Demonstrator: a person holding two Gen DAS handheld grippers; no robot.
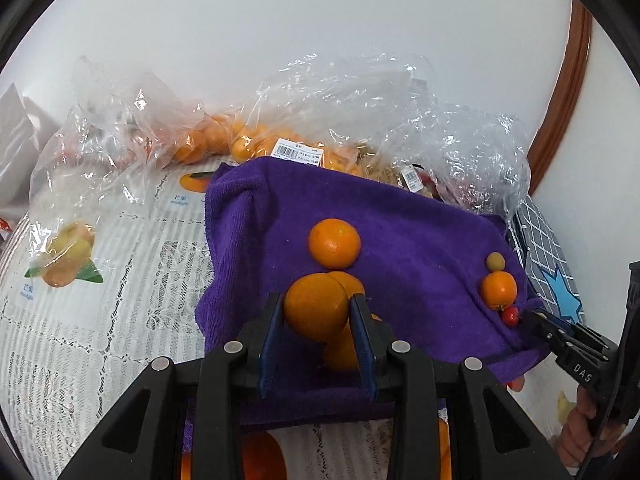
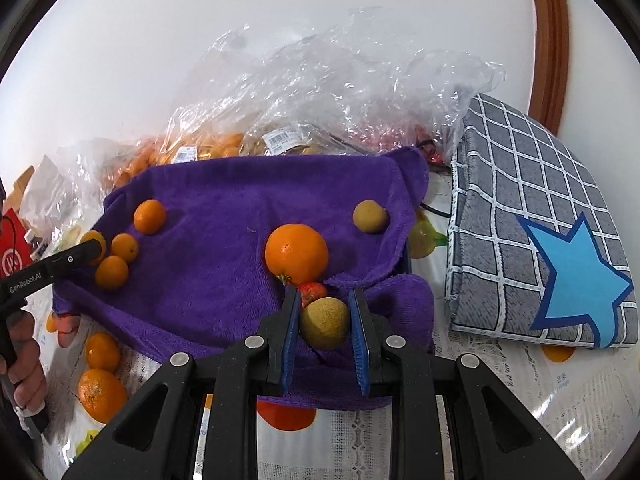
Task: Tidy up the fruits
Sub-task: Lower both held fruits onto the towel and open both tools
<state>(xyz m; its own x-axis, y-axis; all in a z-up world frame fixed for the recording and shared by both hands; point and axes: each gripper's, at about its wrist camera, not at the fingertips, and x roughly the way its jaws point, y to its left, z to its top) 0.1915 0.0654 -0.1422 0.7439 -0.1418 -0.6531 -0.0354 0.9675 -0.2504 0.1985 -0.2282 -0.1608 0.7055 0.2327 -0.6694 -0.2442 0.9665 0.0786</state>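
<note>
A purple towel (image 1: pixel 420 232) (image 2: pixel 224 200) lies on the table with fruit on it. My left gripper (image 1: pixel 318 308) is shut on an orange (image 1: pixel 314 306), held just above the towel over two more oranges (image 1: pixel 334 243). At the towel's right edge lie a larger orange (image 1: pixel 498 290) (image 2: pixel 297 253), a tan fruit (image 1: pixel 495 261) (image 2: pixel 370 216) and a small red fruit (image 1: pixel 511 315) (image 2: pixel 312 292). My right gripper (image 2: pixel 325 308) is shut on a tan round fruit (image 2: pixel 324 322) at the towel's near right corner. Three small oranges (image 2: pixel 149 216) sit at its left.
Clear plastic bags (image 1: pixel 352 96) (image 2: pixel 340 80) of oranges and other fruit lie behind the towel. A grey checked cushion with a blue star (image 2: pixel 540 232) (image 1: pixel 548 248) lies to the right. Loose oranges (image 2: pixel 102 394) rest on the lace tablecloth (image 1: pixel 100 320).
</note>
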